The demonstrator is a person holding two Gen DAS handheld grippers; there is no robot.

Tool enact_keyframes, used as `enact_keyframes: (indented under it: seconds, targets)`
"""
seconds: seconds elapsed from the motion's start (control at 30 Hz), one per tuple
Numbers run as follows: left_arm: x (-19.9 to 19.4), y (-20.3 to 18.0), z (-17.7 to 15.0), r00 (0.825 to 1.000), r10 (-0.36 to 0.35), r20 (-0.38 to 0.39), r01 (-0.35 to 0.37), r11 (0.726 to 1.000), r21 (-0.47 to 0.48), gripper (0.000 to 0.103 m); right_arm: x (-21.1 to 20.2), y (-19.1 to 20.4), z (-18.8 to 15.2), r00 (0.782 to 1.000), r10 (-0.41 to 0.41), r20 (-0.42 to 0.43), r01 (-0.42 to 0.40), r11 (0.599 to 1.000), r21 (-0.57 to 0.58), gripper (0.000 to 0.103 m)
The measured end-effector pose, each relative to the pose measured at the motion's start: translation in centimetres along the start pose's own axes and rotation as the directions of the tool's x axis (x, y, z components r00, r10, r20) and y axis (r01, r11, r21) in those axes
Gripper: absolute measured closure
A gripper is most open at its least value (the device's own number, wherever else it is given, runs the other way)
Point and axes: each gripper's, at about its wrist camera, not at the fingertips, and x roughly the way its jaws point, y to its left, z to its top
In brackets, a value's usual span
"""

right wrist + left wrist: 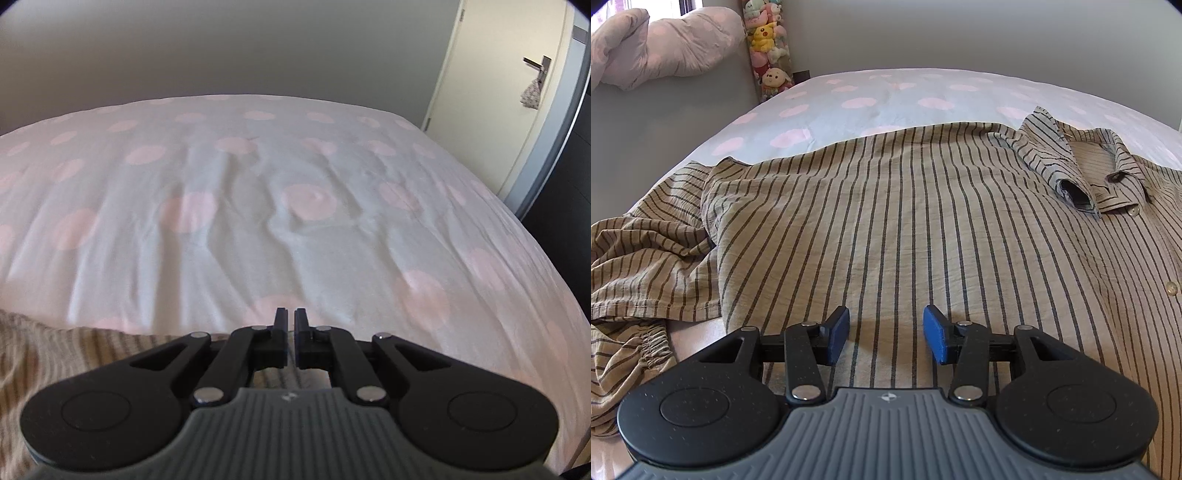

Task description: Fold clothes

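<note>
A tan shirt with dark stripes (886, 221) lies spread flat on the bed. Its collar (1100, 177) is at the far right, and a sleeve (646, 258) is bunched at the left with its elastic cuff (646, 350) near me. My left gripper (886, 332) hovers low over the shirt's near part, open, its blue pads (838, 332) apart with nothing between them. In the right wrist view my right gripper (290, 321) is shut to a thin slit above the spotted sheet, with nothing seen between the tips. Only a blurred edge of the shirt (74, 362) shows at the lower left.
The bed's white sheet with pink spots (295, 184) stretches beyond the shirt, wrinkled in the middle. A crumpled duvet (665, 44) and a column of plush toys (768, 44) stand at the far left. A cream door (498, 92) and dark furniture (565, 184) border the bed's right edge.
</note>
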Motion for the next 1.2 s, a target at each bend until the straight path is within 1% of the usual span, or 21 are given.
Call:
enact_keyframes:
  seconds: [0.13,0.23,0.3,0.4,0.5,0.6,0.67,0.77,0.87,0.9,0.97,1.1,1.2]
  targets:
    - [-0.7,0.3,0.0,1.0,-0.011,-0.014,0.011,1.0,-0.004,0.061,-2.9,3.4,-1.2,0.995,0.095,-0.02,-0.095,0.994,-0.046,0.096]
    - [-1.6,0.4,0.0,1.0,-0.027,-0.001,0.027,1.0,-0.007,0.061,-4.6,6.0,-2.0,0.984,0.178,-0.029,-0.179,0.982,-0.056,0.096]
    - [-2.2,0.4,-0.1,1.0,-0.03,0.008,0.03,1.0,-0.003,0.061,-5.3,8.1,-2.5,0.971,0.237,-0.035,-0.239,0.969,-0.061,0.096]
    - [-2.8,0.5,-0.1,0.999,-0.031,0.017,0.031,1.0,-0.002,0.061,-5.9,11.8,-3.5,0.946,0.319,-0.055,-0.322,0.943,-0.079,0.096]
    - [-2.4,0.6,0.0,1.0,-0.022,0.013,0.022,1.0,-0.002,0.061,-5.6,15.6,-4.2,0.922,0.376,-0.087,-0.384,0.917,-0.11,0.096]
    - [-1.5,0.9,-0.1,1.0,-0.006,-0.002,0.006,1.0,0.001,0.061,-4.5,19.0,-4.1,0.912,0.397,-0.104,-0.409,0.898,-0.163,0.096]
    - [-0.9,1.3,-0.4,1.0,0.011,-0.019,-0.011,1.0,-0.004,0.061,-3.4,20.7,-4.0,0.907,0.404,-0.118,-0.419,0.891,-0.173,0.096]
    - [-0.2,2.0,-0.5,0.999,0.008,-0.033,-0.009,1.0,-0.026,0.061,-0.8,22.6,-3.9,0.9,0.407,-0.155,-0.431,0.884,-0.18,0.098]
    - [0.2,2.5,-0.5,1.0,0.0,-0.028,-0.002,0.998,-0.056,0.06,1.2,24.2,-3.2,0.902,0.413,-0.127,-0.43,0.884,-0.184,0.1]
    - [0.3,2.5,-0.4,1.0,0.002,-0.023,-0.004,0.998,-0.056,0.06,1.8,24.7,-2.7,0.9,0.417,-0.122,-0.434,0.883,-0.177,0.102]
    - [0.5,2.4,-0.5,1.0,0.008,-0.013,-0.008,0.999,-0.053,0.059,3.0,25.3,-1.6,0.898,0.425,-0.112,-0.438,0.883,-0.166,0.102]
    - [0.8,2.3,-0.6,1.0,0.014,0.004,-0.014,0.999,-0.046,0.057,4.8,26.4,0.1,0.907,0.412,-0.087,-0.421,0.894,-0.155,0.103]
    - [1.0,2.2,-0.7,1.0,0.016,0.016,-0.016,0.999,-0.039,0.056,5.6,27.2,0.8,0.923,0.378,-0.069,-0.384,0.91,-0.153,0.103]
